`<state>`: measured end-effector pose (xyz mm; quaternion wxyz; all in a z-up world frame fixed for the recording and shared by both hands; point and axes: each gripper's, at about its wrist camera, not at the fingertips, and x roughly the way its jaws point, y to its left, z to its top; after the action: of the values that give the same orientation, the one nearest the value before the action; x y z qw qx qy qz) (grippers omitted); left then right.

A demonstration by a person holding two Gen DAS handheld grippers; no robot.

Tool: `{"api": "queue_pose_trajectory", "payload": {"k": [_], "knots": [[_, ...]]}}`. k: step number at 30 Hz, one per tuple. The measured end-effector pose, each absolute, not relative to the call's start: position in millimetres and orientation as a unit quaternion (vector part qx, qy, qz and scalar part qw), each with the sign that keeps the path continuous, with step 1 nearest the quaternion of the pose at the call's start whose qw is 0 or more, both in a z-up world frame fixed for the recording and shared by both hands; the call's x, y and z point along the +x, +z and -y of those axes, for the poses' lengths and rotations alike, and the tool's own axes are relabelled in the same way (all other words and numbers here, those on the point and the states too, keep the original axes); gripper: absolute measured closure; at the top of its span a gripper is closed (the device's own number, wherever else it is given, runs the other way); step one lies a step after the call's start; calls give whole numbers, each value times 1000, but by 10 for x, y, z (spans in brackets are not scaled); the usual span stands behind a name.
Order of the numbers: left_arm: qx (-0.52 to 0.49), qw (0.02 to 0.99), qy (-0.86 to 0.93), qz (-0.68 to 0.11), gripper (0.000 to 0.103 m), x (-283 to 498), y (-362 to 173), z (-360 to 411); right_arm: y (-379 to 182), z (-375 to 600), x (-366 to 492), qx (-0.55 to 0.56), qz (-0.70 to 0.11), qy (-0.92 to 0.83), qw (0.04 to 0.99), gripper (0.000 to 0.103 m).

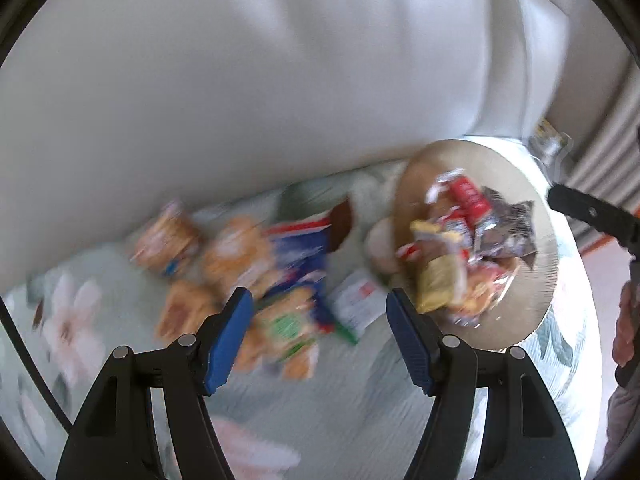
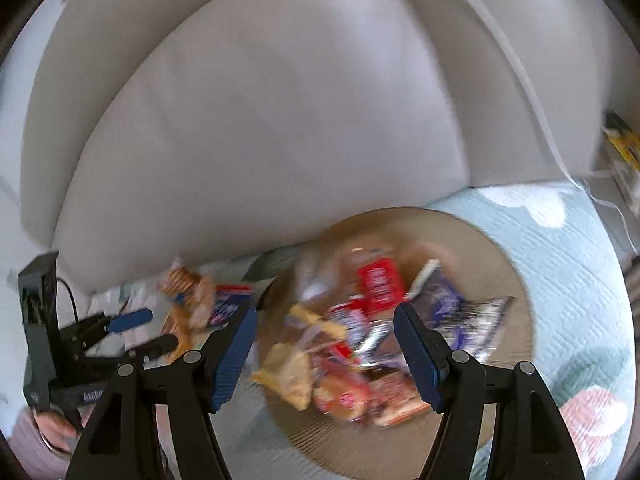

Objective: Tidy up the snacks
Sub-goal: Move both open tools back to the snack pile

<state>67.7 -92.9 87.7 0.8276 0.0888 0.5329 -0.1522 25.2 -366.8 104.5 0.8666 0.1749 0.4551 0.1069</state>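
Both the left gripper (image 1: 320, 312) and right gripper (image 2: 326, 332) are hanging wide, gripping nothing. Blurred snack packets (image 2: 360, 344) are lying piled on a round tan woven plate (image 2: 500, 248), with orange-and-blue packets (image 1: 248, 264) scattered at nine o'clock of it on the floral quilt (image 1: 360, 420).

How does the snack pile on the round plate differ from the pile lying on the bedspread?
The plate pile sits heaped on the tan round plate; the bedspread pile lies spread on the floral bedspread. The plate pile shows red, silver and yellow wrappers; the bedspread pile is mostly orange and blue. Both are blurred packaged snacks.
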Motion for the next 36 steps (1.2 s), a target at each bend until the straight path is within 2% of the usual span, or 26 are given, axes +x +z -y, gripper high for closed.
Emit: {"api": "queue_pose_trajectory", "payload": {"k": [3,11,13,15,21,25,29,32,36], "knots": [[52,834,-95,-541,35,556,1143,443,1177,3402,213,153,-454,141,866,34],[0,878,-30,-477,35,66,2108,-490,1948,2925,-139,85,-451,167,872,34],[2,876,-32,-480,35,18,2164,-600,2207,2882,-257,86,-449,150,876,34],[18,878,-25,-479,35,-48,2187,-724,2485,2803,-398,91,-441,138,882,28],[50,871,-52,-486,35,-101,1947,-951,3015,2179,-737,45,-385,90,917,27],[85,870,-47,-483,35,-113,1786,-995,2915,1609,-684,15,-391,126,912,27],[53,873,-56,-481,35,-51,1641,-1089,2596,1165,-476,-22,-412,151,898,27],[8,869,-63,-491,35,66,1414,-1169,2241,1040,-256,-8,-430,164,888,27],[-27,852,-67,-518,35,365,899,-1173,1500,971,-55,-15,-456,152,877,27]]}}
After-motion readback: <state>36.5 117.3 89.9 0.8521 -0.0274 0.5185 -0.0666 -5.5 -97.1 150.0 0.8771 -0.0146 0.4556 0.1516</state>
